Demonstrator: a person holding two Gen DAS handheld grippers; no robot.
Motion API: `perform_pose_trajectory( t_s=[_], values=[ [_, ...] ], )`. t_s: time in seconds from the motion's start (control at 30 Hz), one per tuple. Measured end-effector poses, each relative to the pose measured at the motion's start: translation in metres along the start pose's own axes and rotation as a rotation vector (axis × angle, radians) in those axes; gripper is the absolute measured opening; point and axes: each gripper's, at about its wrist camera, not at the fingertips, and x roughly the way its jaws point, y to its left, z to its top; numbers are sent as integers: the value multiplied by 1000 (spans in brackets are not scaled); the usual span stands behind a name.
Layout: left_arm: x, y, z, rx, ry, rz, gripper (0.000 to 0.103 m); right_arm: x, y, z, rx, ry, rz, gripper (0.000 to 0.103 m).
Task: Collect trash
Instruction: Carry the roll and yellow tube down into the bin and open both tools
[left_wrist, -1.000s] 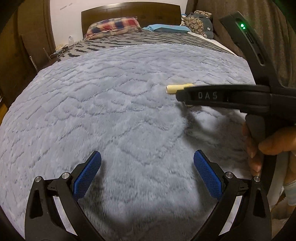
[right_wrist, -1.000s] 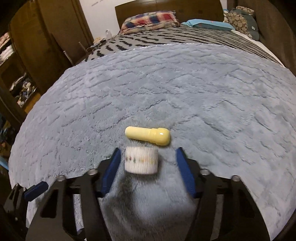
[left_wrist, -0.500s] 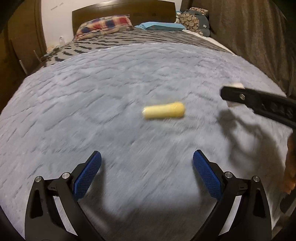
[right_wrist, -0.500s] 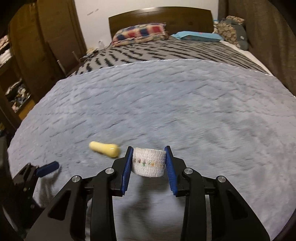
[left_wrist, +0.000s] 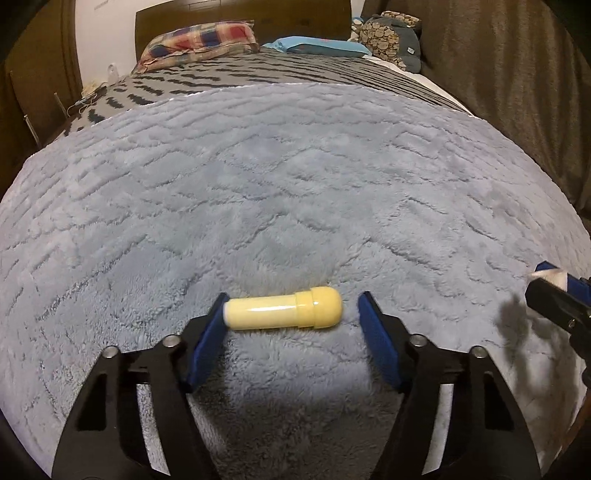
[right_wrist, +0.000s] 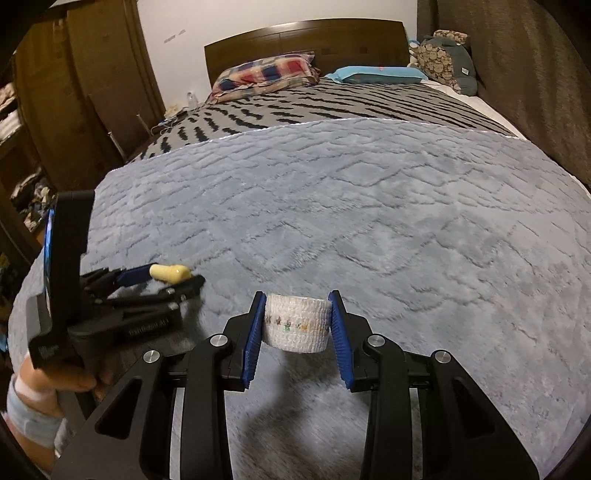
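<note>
While the right gripper (right_wrist: 297, 323) squeezes a white roll of bandage (right_wrist: 296, 322) between its two blue pads (right_wrist: 255, 338), the roll hangs just above the fluffy gray blanket (right_wrist: 369, 221) and throws a dark shadow below it. One pad presses each side of the roll. A thin line of little colored shapes runs around the roll's middle.

The left gripper (left_wrist: 291, 314) sits low over the same blanket with its jaws spread wide. A yellow tube with a round cap (left_wrist: 282, 307) lies sideways on the blanket between the blue pads (left_wrist: 376, 341). The tube's flat end touches the left pad or sits right beside it; I cannot tell which. The cap end is apart from the other pad. The gripper is not holding the tube.

In the right wrist view, the left gripper (right_wrist: 173, 278) shows at the left side, with the yellow tube (right_wrist: 170, 272) between its finger tips. A hand (right_wrist: 55, 384) holds its black handle at the bottom left edge.

In the left wrist view, the tip of the right gripper (left_wrist: 554, 291) pokes in at the right edge with a bit of white in it.

Farther back, the gray blanket ends and a striped black and gray cover (right_wrist: 314, 107) starts. Past that lie a checked pillow (right_wrist: 266, 74) and a blue pillow (right_wrist: 376, 74) near a brown headboard (right_wrist: 306, 40). A brown wardrobe (right_wrist: 85, 81) stands to the left.
</note>
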Motion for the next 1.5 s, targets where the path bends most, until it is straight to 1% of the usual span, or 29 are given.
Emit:
perform_pose_trajectory(
  t_s=[0.03, 0.17, 0.37, 0.5, 0.7, 0.8, 0.87, 0.93, 1.07, 1.1, 1.17, 1.27, 1.4, 1.5],
  values=[
    [-1, 0, -1, 5, 0, -3, 56, 0, -1, -2, 1, 0, 0, 35],
    [-12, -6, -8, 29, -6, -2, 55, -9, -1, -16, 6, 5, 5, 35],
    [-49, -18, -37, 55, -34, -26, 55, -35, 8, -32, -13, -12, 0, 35],
    [-81, -23, -62, 49, -55, -24, 55, -58, 17, -42, -28, -30, 4, 35],
    [-146, -29, -101, 38, -111, -16, 55, -99, 33, -64, -43, -55, 38, 35],
    [-183, -34, -124, 37, -147, -24, 55, -123, 41, -81, -53, -69, 62, 35],
    [-199, -36, -137, 41, -165, -25, 55, -139, 45, -93, -59, -82, 71, 35],
    [-219, -39, -156, 44, -186, -26, 55, -152, 48, -105, -67, -94, 80, 35],
    [-238, -42, -189, 36, -197, -40, 55, -179, 52, -135, -60, -118, 94, 35],
    [-241, -43, -201, 33, -195, -40, 55, -183, 52, -145, -53, -119, 99, 35],
    [-243, -45, -216, 33, -186, -39, 55, -187, 52, -161, -47, -112, 102, 35],
    [-239, -44, -246, 18, -150, -55, 55, -186, 55, -189, -56, -81, 91, 35],
    [-222, -47, -285, 11, -71, -76, 55, -177, 56, -221, -85, -23, 48, 35],
    [-208, -49, -309, 8, -13, -81, 55, -162, 50, -245, -79, 48, 42, 35]
  ],
)
